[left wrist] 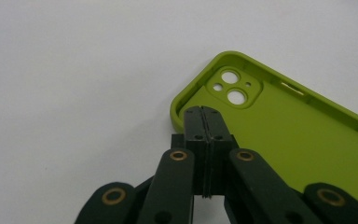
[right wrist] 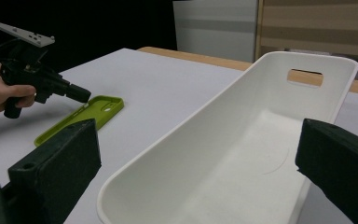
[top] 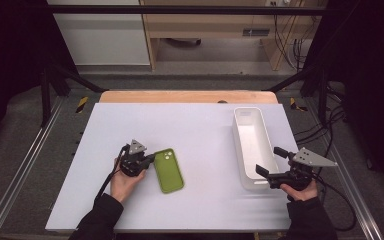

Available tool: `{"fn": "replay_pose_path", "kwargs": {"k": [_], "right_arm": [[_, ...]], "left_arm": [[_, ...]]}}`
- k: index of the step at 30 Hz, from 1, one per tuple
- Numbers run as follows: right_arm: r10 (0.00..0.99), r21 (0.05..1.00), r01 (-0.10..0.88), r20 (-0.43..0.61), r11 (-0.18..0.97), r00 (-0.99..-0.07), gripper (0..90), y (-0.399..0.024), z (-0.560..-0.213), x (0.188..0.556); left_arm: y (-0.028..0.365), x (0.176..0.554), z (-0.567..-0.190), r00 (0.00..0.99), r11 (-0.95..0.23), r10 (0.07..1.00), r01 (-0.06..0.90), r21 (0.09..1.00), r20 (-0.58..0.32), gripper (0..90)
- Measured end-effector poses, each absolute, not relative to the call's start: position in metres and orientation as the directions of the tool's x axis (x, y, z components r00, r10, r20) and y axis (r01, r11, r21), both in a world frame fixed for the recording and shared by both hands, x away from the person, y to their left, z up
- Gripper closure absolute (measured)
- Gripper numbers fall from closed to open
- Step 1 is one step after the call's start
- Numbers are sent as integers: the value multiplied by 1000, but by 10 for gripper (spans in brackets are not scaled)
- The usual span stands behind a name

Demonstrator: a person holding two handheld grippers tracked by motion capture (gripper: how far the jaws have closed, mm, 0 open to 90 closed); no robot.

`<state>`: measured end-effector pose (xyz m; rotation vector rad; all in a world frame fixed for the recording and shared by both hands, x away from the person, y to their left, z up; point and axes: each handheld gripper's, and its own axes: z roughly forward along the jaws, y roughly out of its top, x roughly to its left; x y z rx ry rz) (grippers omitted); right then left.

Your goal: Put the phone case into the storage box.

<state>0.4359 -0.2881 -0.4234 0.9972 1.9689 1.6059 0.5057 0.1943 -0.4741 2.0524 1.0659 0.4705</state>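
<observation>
A green phone case lies open side up on the white table, its camera cutout toward the far end. My left gripper is shut, its jaws pressed flat together, with the tips over the case's left rim near the camera corner; I see nothing between them. A long white bin stands empty at the right. My right gripper is open wide at the bin's near end, one jaw on either side of the bin in the right gripper view. That view also shows the left gripper above the case.
The white tabletop has bare room between case and bin and across its far half. A wooden edge runs along the back. Metal rails flank the table, and cables lie on the floor at the right.
</observation>
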Motion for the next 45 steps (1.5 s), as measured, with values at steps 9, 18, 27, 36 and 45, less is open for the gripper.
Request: {"fn": "replay_pose_path", "kwargs": {"k": [9,18,27,36,45], "right_arm": [[741,959,270,125,79,-660,5,-288,-423,436],[740,960,269,125,78,-661,5,-288,-423,436],[739,960,269,124,79,-662,5,-288,-423,436],[739,960,268,123,80,-662,5,-288,-423,436],[738,960,268,124,79,-663,5,-288,-423,436]], "left_arm": [[187,508,-475,586,-366,810,522,770,-12,898],[181,509,-476,593,-370,805,517,772,-11,898],[170,512,-477,606,-385,796,508,771,-1,898],[160,512,-478,617,-391,787,500,772,-1,899],[146,510,-477,643,-411,766,482,773,7,899]]}}
